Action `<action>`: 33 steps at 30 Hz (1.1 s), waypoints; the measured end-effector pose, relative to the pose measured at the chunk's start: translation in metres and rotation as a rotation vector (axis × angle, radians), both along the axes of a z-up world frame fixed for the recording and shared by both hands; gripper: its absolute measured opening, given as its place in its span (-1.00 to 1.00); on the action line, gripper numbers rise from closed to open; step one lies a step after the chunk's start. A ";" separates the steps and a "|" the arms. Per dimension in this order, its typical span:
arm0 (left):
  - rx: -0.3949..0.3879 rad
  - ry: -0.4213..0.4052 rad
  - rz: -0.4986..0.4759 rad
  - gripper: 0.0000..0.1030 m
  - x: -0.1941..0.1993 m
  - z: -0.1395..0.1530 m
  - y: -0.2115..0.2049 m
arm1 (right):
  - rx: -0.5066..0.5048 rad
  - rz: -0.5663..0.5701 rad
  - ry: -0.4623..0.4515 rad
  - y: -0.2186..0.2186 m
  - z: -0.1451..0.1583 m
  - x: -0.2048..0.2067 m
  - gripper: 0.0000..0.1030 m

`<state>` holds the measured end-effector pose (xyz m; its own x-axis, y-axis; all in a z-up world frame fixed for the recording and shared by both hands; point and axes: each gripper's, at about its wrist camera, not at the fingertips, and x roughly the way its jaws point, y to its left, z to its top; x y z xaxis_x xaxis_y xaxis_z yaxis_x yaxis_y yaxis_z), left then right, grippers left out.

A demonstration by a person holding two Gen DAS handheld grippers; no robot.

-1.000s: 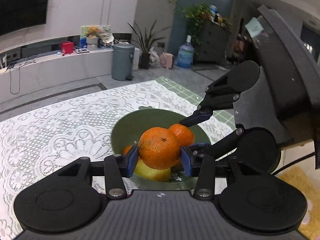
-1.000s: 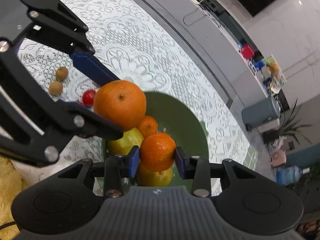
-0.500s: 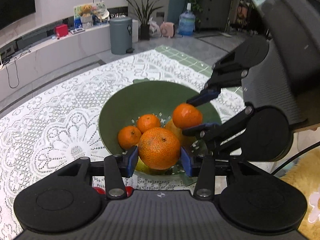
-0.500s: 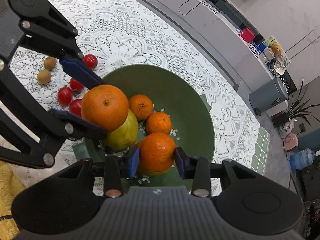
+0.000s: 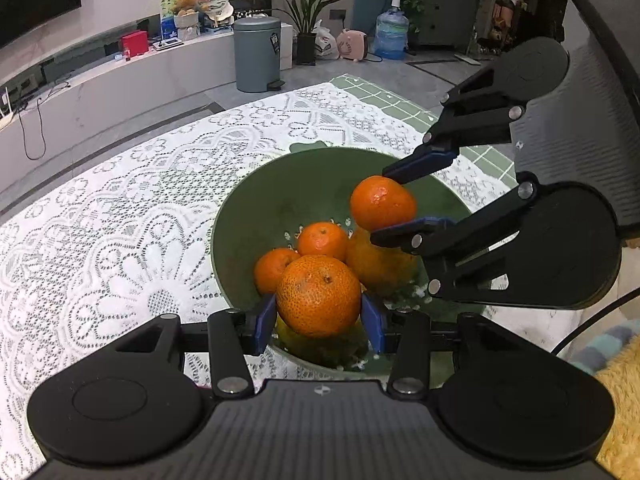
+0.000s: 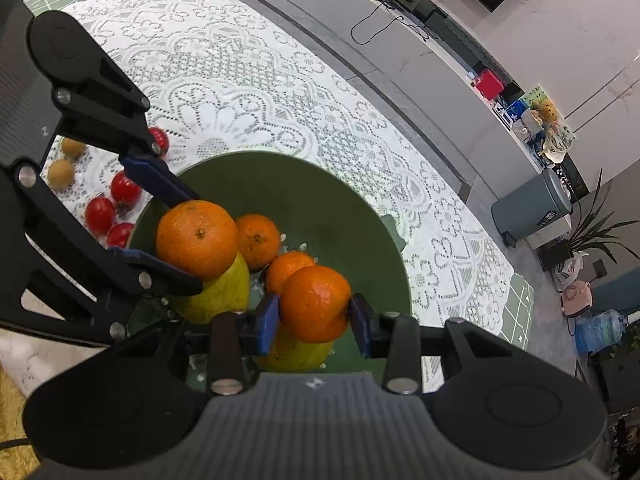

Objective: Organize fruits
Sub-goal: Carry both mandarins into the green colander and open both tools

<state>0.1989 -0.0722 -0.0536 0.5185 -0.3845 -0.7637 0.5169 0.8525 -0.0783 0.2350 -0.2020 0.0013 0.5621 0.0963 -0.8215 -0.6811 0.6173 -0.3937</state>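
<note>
My left gripper (image 5: 319, 317) is shut on a large orange (image 5: 319, 295) and holds it above the near rim of the green bowl (image 5: 280, 184). My right gripper (image 6: 314, 319) is shut on a smaller orange (image 6: 315, 302) over the bowl (image 6: 360, 224); it also shows in the left wrist view (image 5: 382, 202). The bowl holds two small oranges (image 5: 322, 240) and yellow-green fruits (image 6: 224, 292). The large orange also shows in the right wrist view (image 6: 196, 238).
The bowl stands on a white lace tablecloth (image 5: 120, 216). Several red tomatoes (image 6: 100, 214) and two small brown fruits (image 6: 60, 172) lie on the cloth left of the bowl. A yellow fluffy cushion (image 5: 620, 392) lies beyond the table's edge.
Both grippers have risen and drawn back over the bowl with their oranges still held. More of the bowl's inside and the fruits in it now show.
</note>
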 end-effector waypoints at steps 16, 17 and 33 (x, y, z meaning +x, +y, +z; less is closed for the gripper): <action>-0.075 0.069 -0.040 0.03 0.010 0.001 0.013 | 0.075 -0.075 0.036 -0.005 -0.005 0.037 -0.32; -0.065 0.068 -0.052 0.03 0.009 0.000 0.013 | 0.085 -0.081 0.040 -0.006 -0.006 0.038 -0.32; -0.043 0.047 -0.100 0.10 0.003 0.002 0.001 | 0.194 -0.180 0.172 -0.024 -0.016 0.042 -0.32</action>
<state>0.2017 -0.0708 -0.0520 0.4400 -0.4654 -0.7680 0.5943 0.7921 -0.1395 0.2768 -0.2265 -0.0144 0.4385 0.1716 -0.8822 -0.6002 0.7865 -0.1454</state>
